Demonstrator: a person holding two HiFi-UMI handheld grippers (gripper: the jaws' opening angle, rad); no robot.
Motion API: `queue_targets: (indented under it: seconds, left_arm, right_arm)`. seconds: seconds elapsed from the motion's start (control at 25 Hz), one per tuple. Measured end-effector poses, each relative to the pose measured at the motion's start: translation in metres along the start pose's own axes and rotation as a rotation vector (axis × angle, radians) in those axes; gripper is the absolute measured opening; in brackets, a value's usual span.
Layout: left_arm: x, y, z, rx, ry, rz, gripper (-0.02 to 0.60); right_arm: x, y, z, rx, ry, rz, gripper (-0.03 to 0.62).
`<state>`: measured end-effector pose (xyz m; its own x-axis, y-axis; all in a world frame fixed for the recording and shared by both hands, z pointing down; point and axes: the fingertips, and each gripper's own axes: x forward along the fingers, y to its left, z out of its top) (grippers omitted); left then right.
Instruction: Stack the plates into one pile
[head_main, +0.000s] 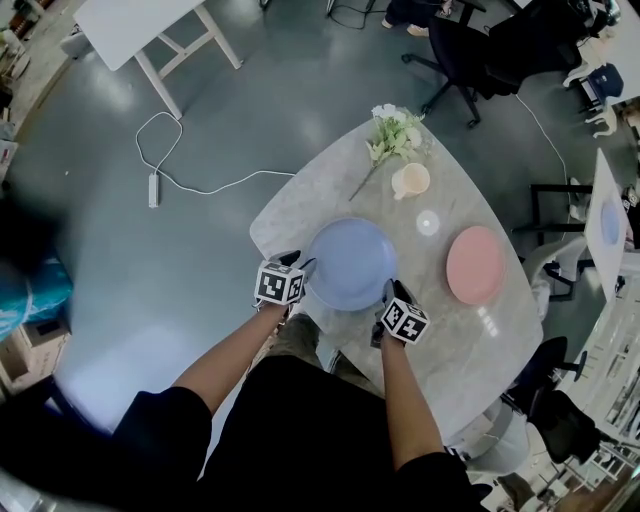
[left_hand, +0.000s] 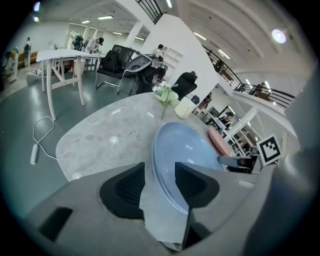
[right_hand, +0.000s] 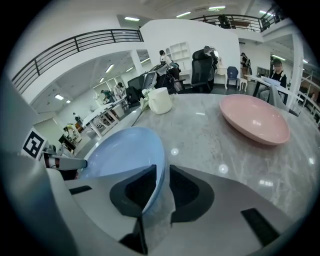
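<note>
A light blue plate (head_main: 350, 262) lies on the marble table (head_main: 290, 215) near its front edge. A pink plate (head_main: 476, 264) lies apart to its right. My left gripper (head_main: 300, 268) is at the blue plate's left rim. In the left gripper view, the blue plate (left_hand: 185, 150) has its rim between the wide jaws of the left gripper (left_hand: 160, 185), with gaps on both sides. My right gripper (head_main: 388, 292) is at the plate's near right rim. In the right gripper view, the jaws of the right gripper (right_hand: 161, 190) straddle the blue plate (right_hand: 120, 152) with a thin gap. The pink plate (right_hand: 255, 119) is beyond.
A cream cup (head_main: 411, 180) and a bunch of white flowers (head_main: 393, 135) sit at the table's far side. Office chairs and another white table stand on the grey floor beyond. A cable with a power strip (head_main: 153, 188) lies on the floor to the left.
</note>
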<state>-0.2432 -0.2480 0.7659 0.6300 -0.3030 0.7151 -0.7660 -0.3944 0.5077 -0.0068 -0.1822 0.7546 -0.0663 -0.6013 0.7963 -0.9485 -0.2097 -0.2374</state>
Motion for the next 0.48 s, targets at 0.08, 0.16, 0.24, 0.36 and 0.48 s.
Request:
queue_targets:
  seconds: [0.08, 0.16, 0.24, 0.36, 0.48]
  left_arm:
    - [0.002, -0.002, 0.002, -0.003, -0.004, -0.02, 0.198]
    - [0.005, -0.003, 0.003, -0.004, 0.004, -0.027, 0.196]
    - [0.008, -0.001, 0.002, -0.014, 0.022, -0.022, 0.178]
    - [0.012, 0.004, 0.0, -0.043, 0.033, -0.007, 0.147]
    - [0.015, 0.006, -0.001, -0.047, 0.043, -0.013, 0.147]
  right_arm:
    - [0.0, 0.0, -0.001, 0.027, -0.006, 0.02, 0.051]
    - [0.001, 0.0, -0.001, 0.055, -0.008, 0.036, 0.057]
    - [0.002, 0.001, -0.002, 0.081, -0.004, 0.058, 0.065]
    - [0.007, 0.003, -0.008, 0.102, 0.014, 0.087, 0.067]
    - [0.009, 0.002, -0.012, 0.111, 0.022, 0.083, 0.067]
